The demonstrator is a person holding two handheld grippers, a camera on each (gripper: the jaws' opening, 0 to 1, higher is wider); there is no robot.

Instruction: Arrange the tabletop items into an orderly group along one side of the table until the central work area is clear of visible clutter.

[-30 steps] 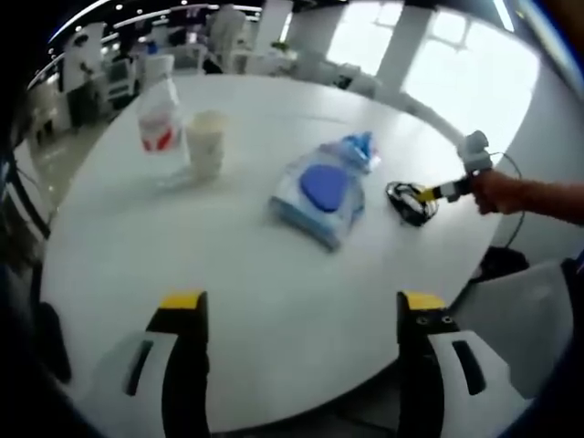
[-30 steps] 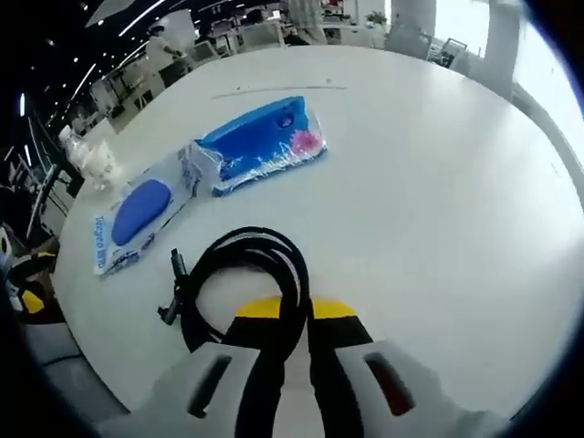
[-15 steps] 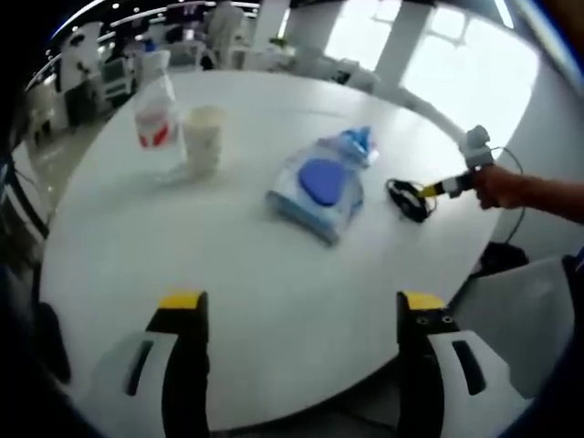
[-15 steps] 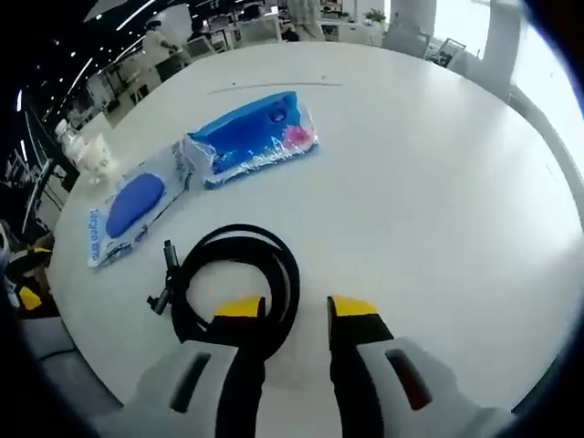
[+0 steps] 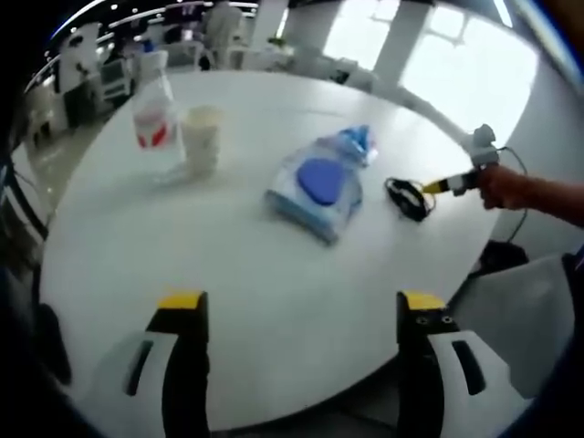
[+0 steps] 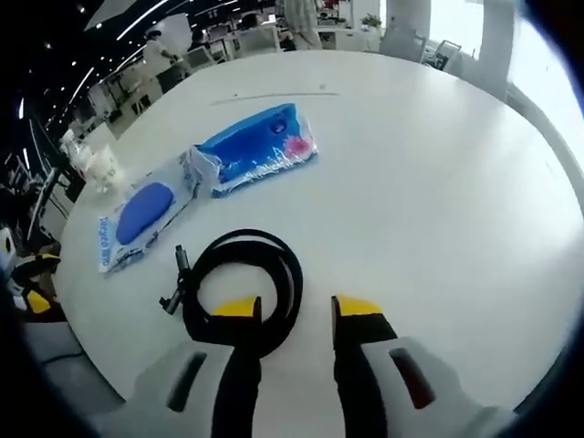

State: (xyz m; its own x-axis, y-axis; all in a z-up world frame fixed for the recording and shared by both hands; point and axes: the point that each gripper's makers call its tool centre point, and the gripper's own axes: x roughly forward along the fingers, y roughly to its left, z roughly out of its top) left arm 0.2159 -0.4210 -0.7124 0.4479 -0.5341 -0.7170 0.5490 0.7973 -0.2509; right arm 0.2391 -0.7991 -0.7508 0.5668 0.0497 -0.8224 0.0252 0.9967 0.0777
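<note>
In the right gripper view, the right gripper (image 6: 297, 310) has its yellow-tipped jaws standing apart, with nothing between them. The left jaw tip rests at the near edge of a coiled black cable (image 6: 242, 285), overlapping the loop; whether it touches the coil cannot be told. The cable lies flat on the round white table (image 6: 438, 182), its plug end sticking out on the coil's left side. Beyond the cable, toward the table's middle, lies a blue plastic packet (image 6: 258, 146), and touching that packet's left end is a pale wipes pack with a blue oval lid (image 6: 137, 219). Farther left of the cable, near the table edge, stand a paper cup (image 6: 108, 164) and a bottle (image 6: 80, 155), too small to make out in detail.

In the left gripper view, the left gripper (image 5: 297, 306) hangs over the near edge of the table (image 5: 228, 301), jaws wide apart and holding nothing. The cable (image 5: 405, 197) sits well beyond it to the right, with the right gripper (image 5: 429, 187) just at its far side, held by a person's hand (image 5: 502, 187). Left of the cable lies the wipes pack (image 5: 315, 187) with the blue packet (image 5: 358, 146) behind it. Well left of the cable stand the paper cup (image 5: 203, 137) and the clear bottle with a red label (image 5: 153, 109), close together.
</note>
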